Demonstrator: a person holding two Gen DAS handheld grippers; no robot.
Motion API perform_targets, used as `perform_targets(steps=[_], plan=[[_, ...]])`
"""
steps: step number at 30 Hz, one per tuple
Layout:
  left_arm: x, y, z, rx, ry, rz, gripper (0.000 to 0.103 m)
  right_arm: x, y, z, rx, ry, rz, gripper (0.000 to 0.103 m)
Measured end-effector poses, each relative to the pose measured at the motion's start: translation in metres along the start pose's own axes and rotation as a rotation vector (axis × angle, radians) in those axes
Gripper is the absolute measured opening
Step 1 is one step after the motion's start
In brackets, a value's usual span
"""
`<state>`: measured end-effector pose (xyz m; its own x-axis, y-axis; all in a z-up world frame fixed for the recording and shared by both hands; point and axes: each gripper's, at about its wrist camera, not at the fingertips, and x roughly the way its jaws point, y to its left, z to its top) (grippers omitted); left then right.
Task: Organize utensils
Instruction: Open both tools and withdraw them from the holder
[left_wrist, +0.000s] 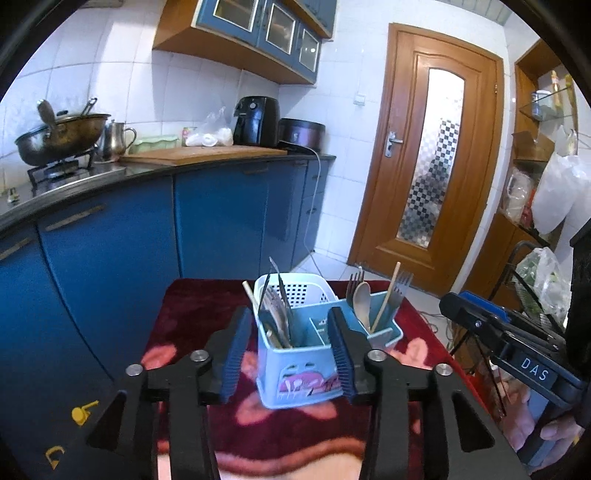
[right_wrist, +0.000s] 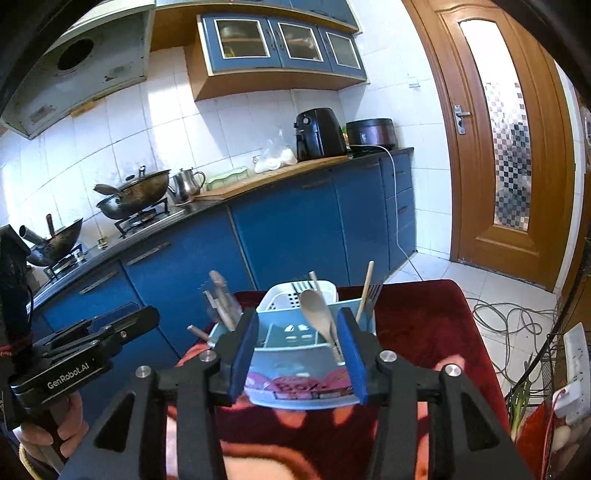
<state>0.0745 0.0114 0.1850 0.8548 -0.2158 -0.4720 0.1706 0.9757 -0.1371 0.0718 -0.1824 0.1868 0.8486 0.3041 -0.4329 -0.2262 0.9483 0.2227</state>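
Both grippers, left gripper (left_wrist: 291, 354) and right gripper (right_wrist: 297, 356), we see spread, empty, partly hiding the utensil caddy (left_wrist: 295, 354) on a red blanket (left_wrist: 192, 325); blue cabinets (left_wrist: 110, 258) behind.

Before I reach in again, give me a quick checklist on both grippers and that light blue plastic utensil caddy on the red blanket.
1. Left gripper empty, jaws apart: ok.
2. Right gripper empty, jaws apart: ok.
3. Light blue plastic utensil caddy upright on the dark red patterned blanket: ok.
4. Wooden spoon standing in the caddy: ok, leaning.
5. Metal forks in the far right compartment: ok.
6. Loose utensils left on the blanket: none visible, but the grippers hide part of it, so cannot tell.
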Motion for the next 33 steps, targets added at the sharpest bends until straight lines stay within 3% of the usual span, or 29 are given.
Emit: perform_targets(steps=[3, 7, 14, 27, 33], plan=[[-0.016, 0.003, -0.003, -0.002, 0.005, 0.003, 0.051, -0.012, 0.009, -0.005, -0.01, 0.002, 0.003, 0.055], [-0.036, 0.005, -0.013, -0.001, 0.018, 0.013, 0.065, -0.025, 0.019, -0.015, -0.022, 0.007, 0.0, 0.063], [-0.056, 0.01, -0.037, -0.004, 0.023, 0.056, 0.07, -0.044, 0.028, -0.038, -0.033, 0.012, -0.001, 0.085], [-0.062, 0.012, -0.089, -0.009, 0.016, 0.094, 0.07, -0.044, 0.024, -0.098, -0.029, 0.061, -0.031, 0.087], [-0.049, 0.01, -0.109, 0.003, 0.027, 0.107, 0.07, -0.04, 0.022, -0.121, -0.048, 0.035, -0.053, 0.097]])
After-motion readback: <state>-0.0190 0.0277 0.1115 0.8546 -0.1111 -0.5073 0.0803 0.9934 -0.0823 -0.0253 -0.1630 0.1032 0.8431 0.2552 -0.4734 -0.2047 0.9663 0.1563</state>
